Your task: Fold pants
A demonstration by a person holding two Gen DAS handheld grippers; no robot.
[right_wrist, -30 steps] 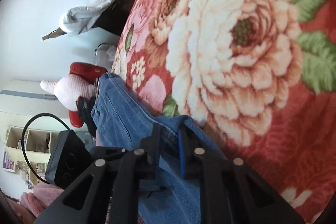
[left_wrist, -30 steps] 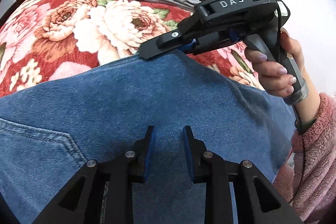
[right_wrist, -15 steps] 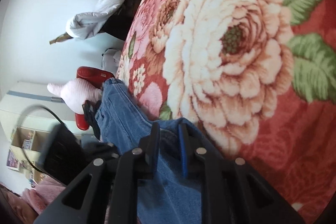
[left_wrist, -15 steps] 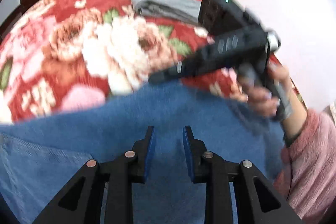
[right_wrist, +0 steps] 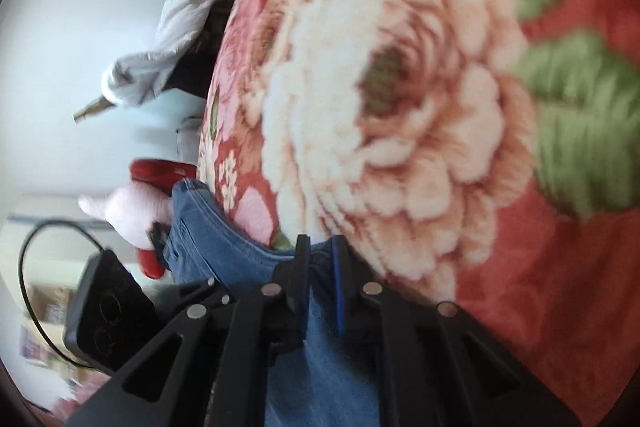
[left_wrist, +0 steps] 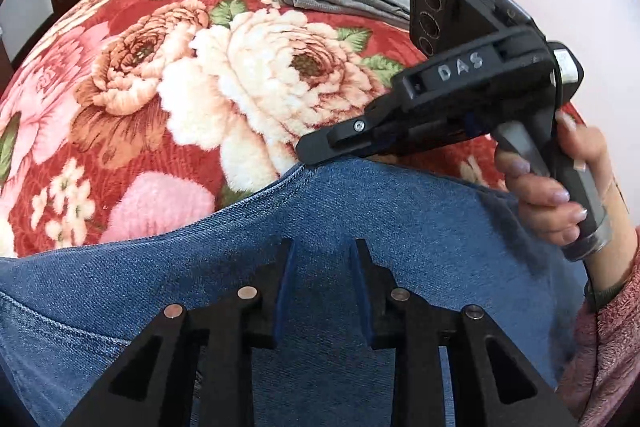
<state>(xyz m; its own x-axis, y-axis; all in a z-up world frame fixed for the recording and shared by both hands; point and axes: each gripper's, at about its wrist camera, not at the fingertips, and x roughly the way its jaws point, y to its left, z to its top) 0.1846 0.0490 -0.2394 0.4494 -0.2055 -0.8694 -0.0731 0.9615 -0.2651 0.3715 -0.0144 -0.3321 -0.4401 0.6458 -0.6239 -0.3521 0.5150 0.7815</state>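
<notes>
A red fleece blanket with large cream and pink flowers (left_wrist: 240, 75) covers the bed, and the blue denim pants (left_wrist: 360, 219) lie across its near part, their long run going side to side in the left wrist view, with a folded edge facing the open blanket. The right gripper (right_wrist: 320, 255) sits at that edge, where the denim peaks; its fingers have just been closing and now clamp a bunched fold of denim. The left gripper (left_wrist: 322, 283) hangs over the middle of the cloth, fingers part-way apart with denim visible between them, though a pinch cannot be confirmed. The right hand is thus nearer the edge, so the next fold probably turns on carrying that edge crosswise to the pants' length.
</notes>
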